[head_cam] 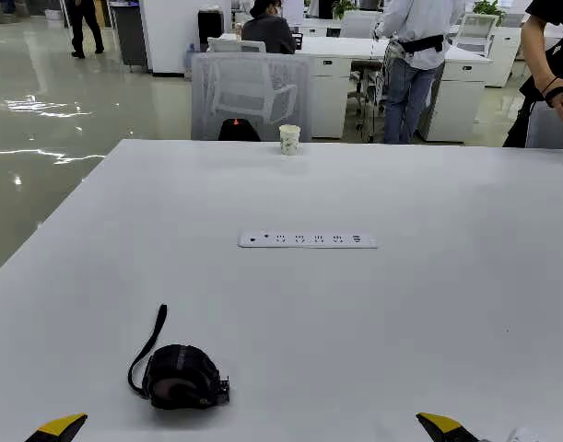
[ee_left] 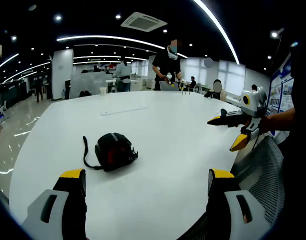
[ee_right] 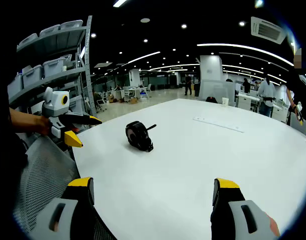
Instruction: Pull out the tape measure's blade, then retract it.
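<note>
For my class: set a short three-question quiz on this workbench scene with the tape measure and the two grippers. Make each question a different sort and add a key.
1. True or false: the tape measure already has its blade pulled out across the table.
2. Multiple choice: what lies flat on the table between the tape measure and the paper cup? A. a power strip B. a pair of scissors C. a laptop
3. Fill in: the left gripper and the right gripper both have their jaws ____ and hold nothing.
Key: 1 false; 2 A; 3 open.
</note>
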